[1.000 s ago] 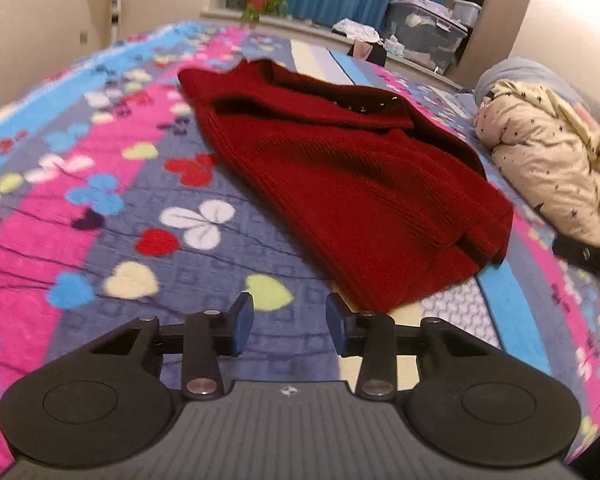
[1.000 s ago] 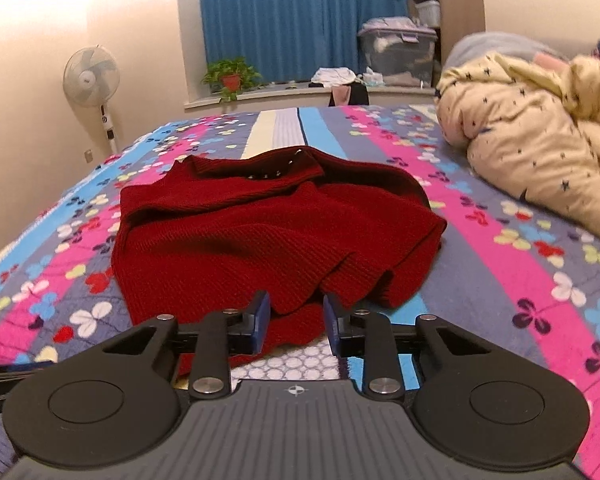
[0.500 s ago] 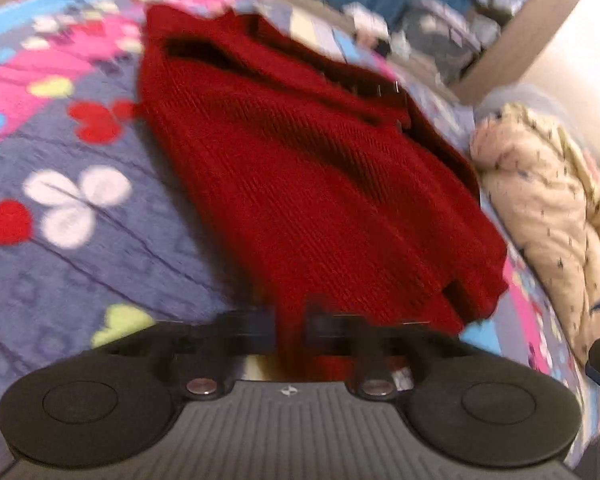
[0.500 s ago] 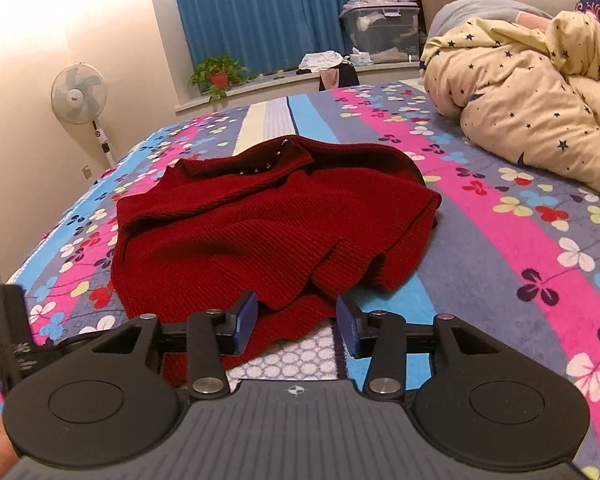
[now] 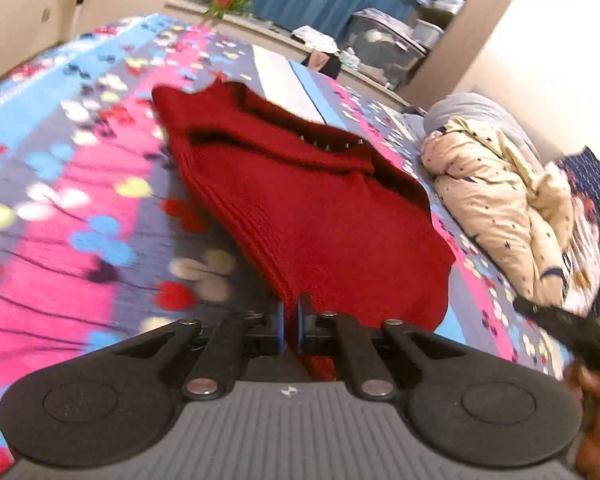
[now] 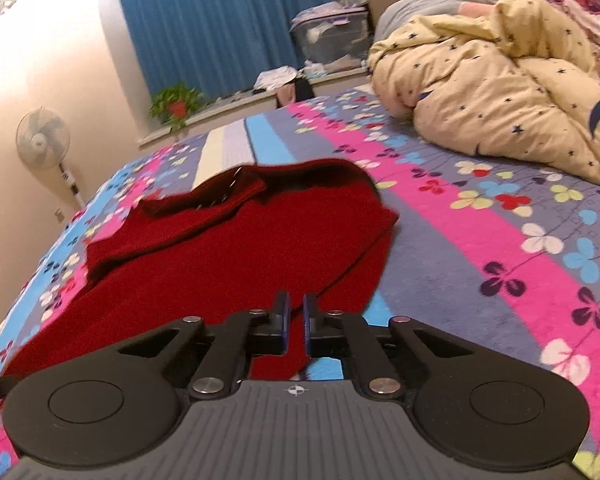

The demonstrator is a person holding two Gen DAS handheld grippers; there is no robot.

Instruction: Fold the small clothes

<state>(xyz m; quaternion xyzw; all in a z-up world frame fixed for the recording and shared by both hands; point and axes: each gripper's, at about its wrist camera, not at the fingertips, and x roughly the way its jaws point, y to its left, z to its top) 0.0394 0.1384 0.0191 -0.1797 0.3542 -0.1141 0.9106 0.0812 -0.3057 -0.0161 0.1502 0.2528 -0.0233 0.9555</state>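
Observation:
A dark red knitted sweater (image 5: 308, 208) lies on the flowered bedspread (image 5: 72, 216), its neckline toward the far end. My left gripper (image 5: 291, 320) is shut on the sweater's near hem and holds that edge lifted off the bed. In the right wrist view the same sweater (image 6: 228, 252) spreads ahead. My right gripper (image 6: 296, 320) is shut on the sweater's near hem at its right corner, with red knit pinched between the blue pads.
A cream star-print duvet (image 6: 496, 92) is bunched on the right side of the bed, also in the left wrist view (image 5: 504, 208). A standing fan (image 6: 44, 140), a potted plant (image 6: 176, 104) and storage boxes (image 6: 332, 36) stand beyond the bed's far end.
Both grippers moved forward to the sweater's near hem and shut on it. The left one went from open above the bedspread to pinching the hem and raising it.

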